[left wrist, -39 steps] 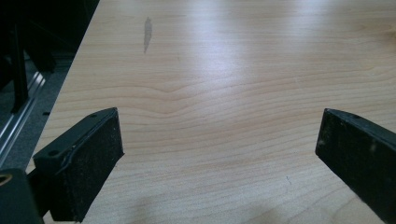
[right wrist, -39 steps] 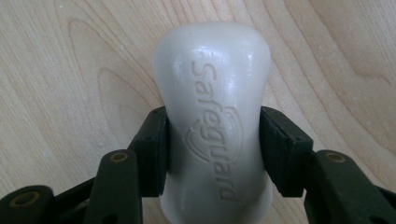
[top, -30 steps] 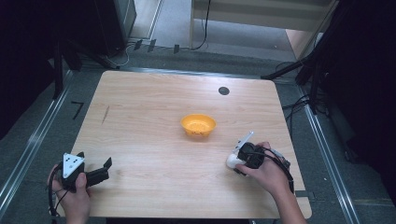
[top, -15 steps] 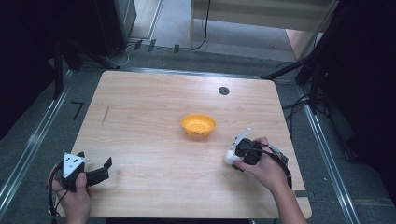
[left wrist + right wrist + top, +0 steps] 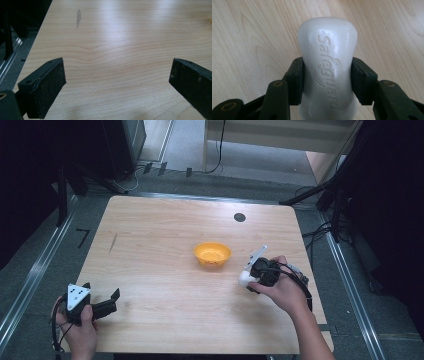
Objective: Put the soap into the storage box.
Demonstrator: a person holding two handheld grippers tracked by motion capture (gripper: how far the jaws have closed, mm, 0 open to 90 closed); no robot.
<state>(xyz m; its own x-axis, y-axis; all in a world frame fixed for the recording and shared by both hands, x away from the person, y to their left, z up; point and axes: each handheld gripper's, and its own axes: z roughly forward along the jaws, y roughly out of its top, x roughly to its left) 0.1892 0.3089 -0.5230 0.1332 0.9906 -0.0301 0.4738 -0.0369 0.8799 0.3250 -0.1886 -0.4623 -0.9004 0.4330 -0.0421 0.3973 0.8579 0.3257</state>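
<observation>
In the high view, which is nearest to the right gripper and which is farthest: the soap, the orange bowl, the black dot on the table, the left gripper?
1. Soap: clamped in the right gripper.
2. Orange bowl: just to its left, table middle.
3. Black dot: toward the far edge.
4. Left gripper: near-left corner.

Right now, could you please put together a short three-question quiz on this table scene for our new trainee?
1. What does the right gripper hold?
2. True or false: the left gripper is shut on a sponge.
3. Which thing sits on the table near its middle? A) blue cup B) orange bowl C) green plate

Key:
1. A white soap bar, clamped between both jaws.
2. False: its jaws stand open over bare wood.
3. B, the orange bowl.
</observation>
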